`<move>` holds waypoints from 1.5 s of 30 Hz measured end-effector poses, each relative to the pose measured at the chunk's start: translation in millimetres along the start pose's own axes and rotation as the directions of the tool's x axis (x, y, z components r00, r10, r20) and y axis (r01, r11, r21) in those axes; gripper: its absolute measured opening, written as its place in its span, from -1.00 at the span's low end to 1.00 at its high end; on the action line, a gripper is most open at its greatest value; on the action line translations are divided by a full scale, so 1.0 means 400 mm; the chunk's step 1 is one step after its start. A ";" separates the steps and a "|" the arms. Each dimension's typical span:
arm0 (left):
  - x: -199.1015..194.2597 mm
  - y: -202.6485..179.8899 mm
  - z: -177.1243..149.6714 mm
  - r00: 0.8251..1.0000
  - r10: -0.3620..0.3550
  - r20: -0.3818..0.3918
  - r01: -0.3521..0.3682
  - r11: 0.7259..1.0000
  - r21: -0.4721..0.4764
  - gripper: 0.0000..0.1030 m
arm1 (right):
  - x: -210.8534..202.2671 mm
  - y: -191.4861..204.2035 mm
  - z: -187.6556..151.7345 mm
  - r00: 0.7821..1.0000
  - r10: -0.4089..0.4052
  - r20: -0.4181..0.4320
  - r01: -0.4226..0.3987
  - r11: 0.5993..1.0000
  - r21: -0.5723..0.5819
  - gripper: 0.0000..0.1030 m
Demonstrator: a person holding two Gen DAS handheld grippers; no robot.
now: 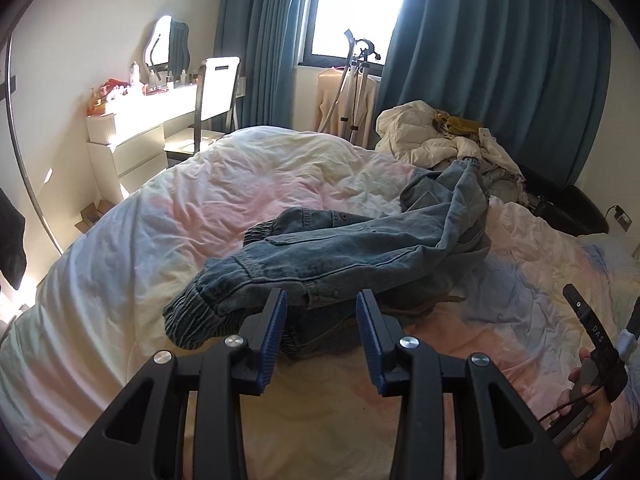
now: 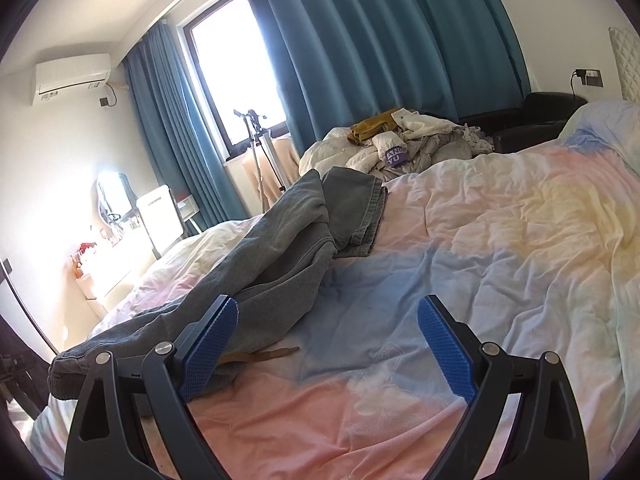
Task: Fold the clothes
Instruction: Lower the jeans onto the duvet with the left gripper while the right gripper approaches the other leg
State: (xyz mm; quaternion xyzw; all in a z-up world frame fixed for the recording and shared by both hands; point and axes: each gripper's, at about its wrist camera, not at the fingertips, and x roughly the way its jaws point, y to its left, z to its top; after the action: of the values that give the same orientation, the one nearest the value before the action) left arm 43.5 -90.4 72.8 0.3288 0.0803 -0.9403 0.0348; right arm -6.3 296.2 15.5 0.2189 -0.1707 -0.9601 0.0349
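Your left gripper (image 1: 322,298) has a narrow gap and holds nothing. Your right gripper (image 2: 327,312) is wide and empty. The jacket (image 1: 360,256) lies just past them on the bed (image 1: 120,280), long way running from you toward the curtains (image 1: 500,60).

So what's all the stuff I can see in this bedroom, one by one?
jacket: one, blue denim, crumpled on the bed in front of both grippers
duvet: one, pastel pink, blue and yellow, covering the bed
clothes pile: one heap, cream, grey and mustard, far side of the bed
curtains: teal, around the window
window: one, bright, far wall
steamer: one, silver, under the window
chair: one, white-backed, at the dresser
dresser: one, white, bottles on top
air conditioner: one, white, high on the wall
left gripper: black, blue pads, open, nothing between them
right gripper: black, blue pads, open wide, empty
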 end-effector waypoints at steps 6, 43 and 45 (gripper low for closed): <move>0.113 -0.125 0.047 0.994 -0.107 0.040 0.103 0.991 0.085 -0.27 | 0.010 0.007 -0.007 1.000 -0.004 -0.010 0.004 1.000 -0.023 0.81; 0.461 -0.096 0.020 0.979 -0.196 0.054 0.192 0.979 0.070 -0.27 | 0.869 0.206 0.391 0.961 -0.131 -0.243 0.052 0.950 -0.308 0.56; 0.468 -0.098 0.013 0.972 -0.227 0.063 0.223 0.972 0.068 -0.27 | 0.957 0.196 0.415 0.946 -0.195 -0.258 0.104 0.939 -0.329 0.43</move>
State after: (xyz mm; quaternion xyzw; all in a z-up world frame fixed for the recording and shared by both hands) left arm -110.5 -55.2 -35.1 0.2850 0.0873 -0.9513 -0.0792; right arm -423.8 220.2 26.3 0.3599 0.0068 -0.9328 0.0195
